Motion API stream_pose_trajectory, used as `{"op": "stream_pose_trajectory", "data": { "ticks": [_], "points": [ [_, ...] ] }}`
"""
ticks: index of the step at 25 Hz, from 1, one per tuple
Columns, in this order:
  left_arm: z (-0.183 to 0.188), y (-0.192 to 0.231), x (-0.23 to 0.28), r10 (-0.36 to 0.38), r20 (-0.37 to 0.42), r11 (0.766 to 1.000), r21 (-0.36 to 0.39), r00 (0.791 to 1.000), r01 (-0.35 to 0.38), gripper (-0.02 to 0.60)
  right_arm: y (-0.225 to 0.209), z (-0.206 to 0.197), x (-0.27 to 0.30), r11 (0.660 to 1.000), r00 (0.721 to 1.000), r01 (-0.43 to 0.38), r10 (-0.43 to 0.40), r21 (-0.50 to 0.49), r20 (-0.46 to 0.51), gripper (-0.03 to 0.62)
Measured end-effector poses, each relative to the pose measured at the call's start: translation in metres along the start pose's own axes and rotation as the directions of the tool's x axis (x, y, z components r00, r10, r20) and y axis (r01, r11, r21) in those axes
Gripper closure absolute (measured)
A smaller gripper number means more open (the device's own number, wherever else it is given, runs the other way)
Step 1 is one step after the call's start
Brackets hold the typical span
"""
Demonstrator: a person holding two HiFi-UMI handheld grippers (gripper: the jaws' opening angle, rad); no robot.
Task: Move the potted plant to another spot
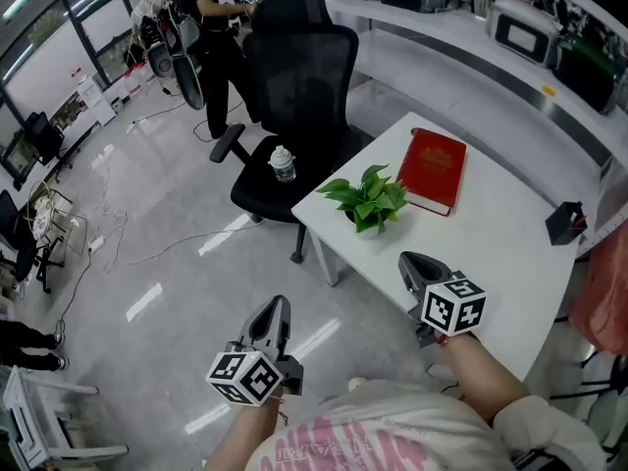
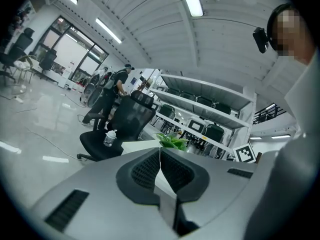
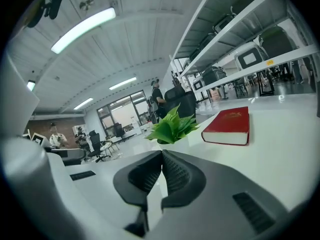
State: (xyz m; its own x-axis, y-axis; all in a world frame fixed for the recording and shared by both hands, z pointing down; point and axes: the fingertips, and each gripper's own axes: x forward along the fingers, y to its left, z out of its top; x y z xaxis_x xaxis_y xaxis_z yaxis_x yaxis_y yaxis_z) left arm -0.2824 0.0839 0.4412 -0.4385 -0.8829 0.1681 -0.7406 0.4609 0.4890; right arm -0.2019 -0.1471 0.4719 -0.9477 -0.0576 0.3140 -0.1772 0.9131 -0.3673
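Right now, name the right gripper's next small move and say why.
Probably open the right gripper: its jaws are shut on nothing, and the potted plant stands untouched ahead on the table, beside the red book.

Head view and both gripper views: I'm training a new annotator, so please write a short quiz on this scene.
1. True or false: the red hardcover book lies on the white table beside the green leafy potted plant.
2. What stands on the seat of the black office chair? A) a clear plastic bottle B) a ceramic mug C) a laptop
3. Fill the gap: the left gripper and the right gripper are both ____, with nothing between their jaws.
Key: 1 true; 2 A; 3 shut.
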Motion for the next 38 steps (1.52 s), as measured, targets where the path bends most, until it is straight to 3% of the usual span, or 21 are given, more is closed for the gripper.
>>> {"op": "stream_pose_trajectory", "data": {
  "ticks": [5, 7, 11, 16, 22, 25, 30, 38],
  "points": [
    [-0.018, 0.003, 0.017, -0.018, -0.032, 0.999, -0.035, 0.999, 0.017, 0.557, -0.018, -0.014, 0.024, 0.999, 0.999, 0.029, -0.03, -0.032, -0.038, 0.58],
    [-0.022, 0.004, 0.023, -0.025, -0.035, 0.999, -0.038, 0.999, 0.024, 0.557, -0.024, -0.018, 0.033, 0.999, 0.998, 0.029, -0.031, -0.031, -0.05, 0.533],
    [-0.03, 0.013, 0.034, -0.002, -0.079, 1.0, -0.012, 0.997, 0.001, 0.557, -0.028, -0.024, 0.047, 0.999, 0.999, 0.013, -0.015, -0.031, -0.048, 0.515],
    [-0.036, 0.018, 0.037, 0.016, -0.11, 1.0, -0.006, 0.994, -0.017, 0.557, -0.028, -0.025, 0.065, 0.997, 0.998, -0.03, 0.027, -0.065, -0.048, 0.441],
    [-0.043, 0.038, 0.016, 0.08, -0.113, 0.996, -0.037, 0.99, -0.084, 0.557, -0.024, -0.029, 0.09, 0.99, 0.995, -0.07, 0.062, -0.125, -0.073, 0.238],
    [-0.046, 0.051, 0.009, 0.121, -0.096, 0.988, -0.081, 0.988, -0.128, 0.557, -0.026, -0.028, 0.1, 0.989, 0.995, -0.06, 0.049, -0.134, -0.083, 0.211],
    [-0.054, 0.069, 0.003, 0.174, -0.076, 0.97, -0.16, 0.982, -0.185, 0.557, -0.041, -0.025, 0.114, 0.991, 0.997, 0.026, -0.035, -0.133, -0.065, 0.087],
    [-0.058, 0.082, -0.001, 0.213, -0.058, 0.955, -0.197, 0.975, -0.221, 0.557, -0.041, -0.011, 0.141, 0.985, 0.999, 0.053, -0.052, -0.164, 0.009, 0.014]
  ]
}}
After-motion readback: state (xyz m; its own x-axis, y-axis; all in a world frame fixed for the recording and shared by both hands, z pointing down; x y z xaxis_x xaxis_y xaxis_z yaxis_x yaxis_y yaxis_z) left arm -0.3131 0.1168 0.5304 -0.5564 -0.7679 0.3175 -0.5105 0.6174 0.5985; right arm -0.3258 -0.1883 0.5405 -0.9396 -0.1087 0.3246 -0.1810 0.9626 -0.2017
